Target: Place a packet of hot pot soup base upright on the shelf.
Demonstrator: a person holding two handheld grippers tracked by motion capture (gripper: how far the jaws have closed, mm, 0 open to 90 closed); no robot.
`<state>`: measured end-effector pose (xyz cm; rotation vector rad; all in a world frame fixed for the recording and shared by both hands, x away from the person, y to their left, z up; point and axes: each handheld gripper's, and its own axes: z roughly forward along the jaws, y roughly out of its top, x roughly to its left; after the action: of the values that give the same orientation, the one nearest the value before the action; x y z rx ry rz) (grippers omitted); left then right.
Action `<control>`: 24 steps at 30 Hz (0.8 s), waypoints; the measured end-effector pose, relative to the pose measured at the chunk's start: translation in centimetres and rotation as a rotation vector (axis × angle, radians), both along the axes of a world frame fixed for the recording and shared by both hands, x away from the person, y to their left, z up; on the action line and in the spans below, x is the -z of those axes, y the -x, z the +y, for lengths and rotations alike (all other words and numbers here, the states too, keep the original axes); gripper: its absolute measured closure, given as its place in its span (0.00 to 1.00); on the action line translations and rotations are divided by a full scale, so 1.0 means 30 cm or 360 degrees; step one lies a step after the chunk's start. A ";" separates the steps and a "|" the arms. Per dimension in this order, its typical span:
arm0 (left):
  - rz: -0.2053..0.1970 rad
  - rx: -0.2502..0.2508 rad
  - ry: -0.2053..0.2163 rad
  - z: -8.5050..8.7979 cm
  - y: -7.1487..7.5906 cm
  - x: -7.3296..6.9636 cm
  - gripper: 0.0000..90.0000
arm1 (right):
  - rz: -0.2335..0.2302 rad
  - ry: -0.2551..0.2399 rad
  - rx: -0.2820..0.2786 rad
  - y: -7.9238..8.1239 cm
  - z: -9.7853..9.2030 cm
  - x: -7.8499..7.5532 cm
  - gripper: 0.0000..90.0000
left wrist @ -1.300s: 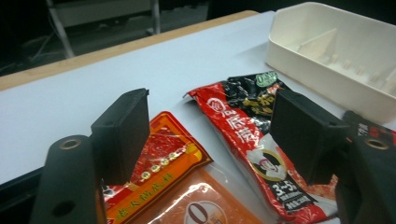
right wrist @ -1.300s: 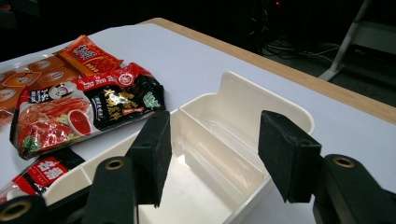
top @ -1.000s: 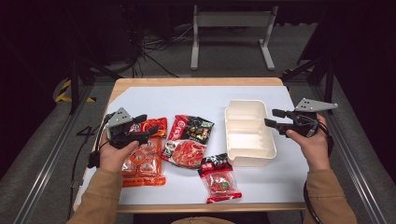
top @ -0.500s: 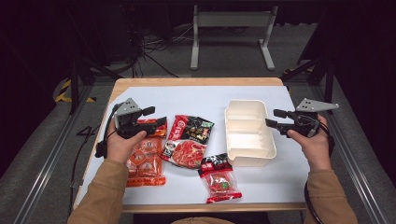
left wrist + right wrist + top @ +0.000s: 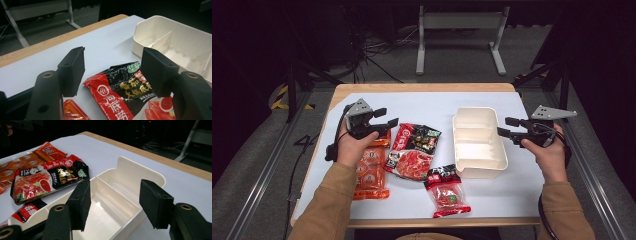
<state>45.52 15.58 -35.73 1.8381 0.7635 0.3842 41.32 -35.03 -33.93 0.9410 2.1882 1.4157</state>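
Note:
A white divided tray (image 5: 482, 170) stands right of centre on the white table top (image 5: 432, 102), both compartments empty. A red and black food packet (image 5: 414, 147) lies just left of it, an orange packet (image 5: 372, 172) farther left, and a small red packet (image 5: 447, 192) near the front. My left gripper (image 5: 387, 116) hovers open above the far end of the orange packet, jaws toward the red and black packet (image 5: 125, 92). At the tray's right side my right gripper (image 5: 503, 126) is open, its jaws over the tray (image 5: 140, 167). Both grippers hold nothing.
A small red sachet (image 5: 48, 151) lies beside the orange packet (image 5: 15, 167). The table's wooden edge (image 5: 422, 87) runs along the far side. A metal stand (image 5: 459, 35) sits on the floor beyond, with rails and cables on both sides.
My left gripper rose from the orange packet and shifted toward the table's far side and a little right. My right gripper stayed almost still by the tray.

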 end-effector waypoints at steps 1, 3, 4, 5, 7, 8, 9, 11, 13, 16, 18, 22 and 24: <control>0.0009 -0.0003 -0.0008 -0.004 -0.007 0.003 0.41 | 0.0001 0.0000 -0.0001 -0.001 -0.001 0.001 0.48; 0.0031 -0.0013 -0.0024 -0.012 -0.024 0.009 0.41 | 0.0002 0.0005 -0.0001 -0.002 -0.002 0.003 0.48; 0.0031 -0.0013 -0.0024 -0.012 -0.024 0.009 0.40 | 0.0003 0.0002 -0.0002 -0.002 -0.002 0.004 0.48; 0.0048 -0.0017 -0.0022 -0.014 -0.032 0.013 0.40 | 0.0003 0.0002 -0.0002 -0.002 -0.002 0.004 0.48; 0.0061 -0.0019 0.0004 -0.020 -0.050 0.022 0.39 | 0.0003 0.0003 -0.0003 -0.002 -0.003 0.005 0.48; 0.0082 -0.0026 0.0013 -0.025 -0.059 0.027 0.39 | 0.0004 0.0004 -0.0002 -0.002 -0.003 0.005 0.48; 0.0082 -0.0027 0.0017 -0.028 -0.065 0.030 0.38 | 0.0003 0.0004 -0.0003 -0.002 -0.003 0.005 0.47; 0.0096 -0.0018 0.0024 -0.037 -0.080 0.038 0.38 | 0.0002 0.0001 -0.0005 -0.001 -0.005 0.004 0.47; 0.0097 -0.0016 0.0033 -0.047 -0.092 0.044 0.37 | -0.0003 -0.0001 -0.0004 0.000 -0.007 0.005 0.47; 0.0141 -0.0020 0.0037 -0.057 -0.109 0.061 0.36 | 0.0002 -0.0016 -0.0003 -0.001 -0.012 0.007 0.47; 0.0182 -0.0029 0.0025 -0.062 -0.119 0.074 0.34 | 0.0004 -0.0019 0.0003 -0.002 -0.014 0.008 0.47; 0.0241 -0.0027 -0.0015 -0.075 -0.135 0.099 0.27 | 0.0009 -0.0022 -0.0001 -0.004 -0.013 0.010 0.47; 0.0262 -0.0040 -0.0038 -0.084 -0.143 0.112 0.26 | 0.0016 -0.0027 -0.0001 -0.004 -0.011 0.012 0.46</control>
<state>49.82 13.07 -39.08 1.9009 0.8981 0.2611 41.44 -35.37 -34.27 0.9556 2.1873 1.4347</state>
